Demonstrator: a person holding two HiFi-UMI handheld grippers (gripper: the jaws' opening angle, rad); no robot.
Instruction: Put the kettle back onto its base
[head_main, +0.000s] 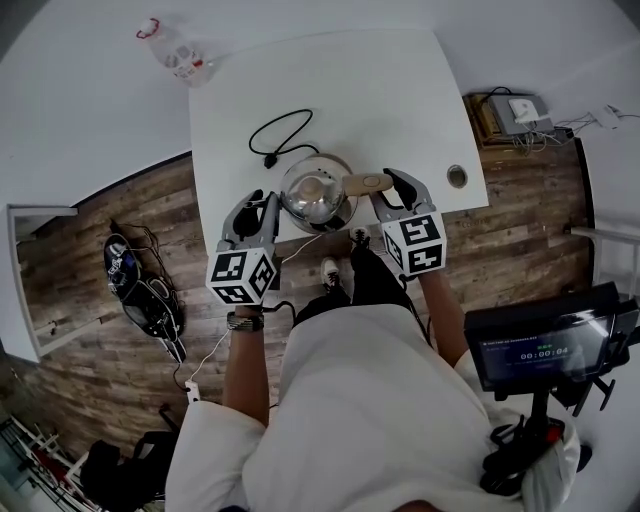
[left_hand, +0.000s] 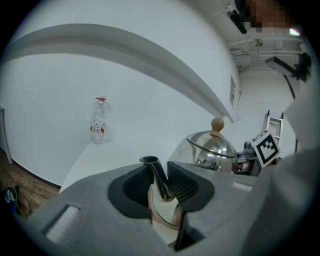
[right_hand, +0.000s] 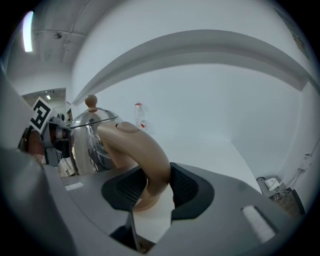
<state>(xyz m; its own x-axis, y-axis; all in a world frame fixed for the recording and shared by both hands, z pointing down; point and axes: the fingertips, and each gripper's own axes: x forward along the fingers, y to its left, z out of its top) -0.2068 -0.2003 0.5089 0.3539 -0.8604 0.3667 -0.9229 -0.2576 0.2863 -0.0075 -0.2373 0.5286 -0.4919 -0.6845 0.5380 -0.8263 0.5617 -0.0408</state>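
Note:
A polished steel kettle (head_main: 316, 192) with a tan knob and a tan handle (head_main: 366, 183) is at the near edge of the white table (head_main: 380, 90). My left gripper (head_main: 268, 200) is shut on its thin spout (left_hand: 157, 177), which stands between the dark pads. My right gripper (head_main: 393, 182) is shut on the tan handle (right_hand: 145, 155), with a pad on each side. A dark rim, probably the base (head_main: 345, 222), shows under the kettle; whether the kettle rests on it I cannot tell. The black cord (head_main: 280, 135) loops behind it.
A clear plastic bottle (head_main: 178, 52) stands at the table's far left corner. A round cable hole (head_main: 457, 176) lies to the right of the kettle. A screen on a stand (head_main: 545, 345) is at my right, and a bag (head_main: 135, 290) lies on the wooden floor at left.

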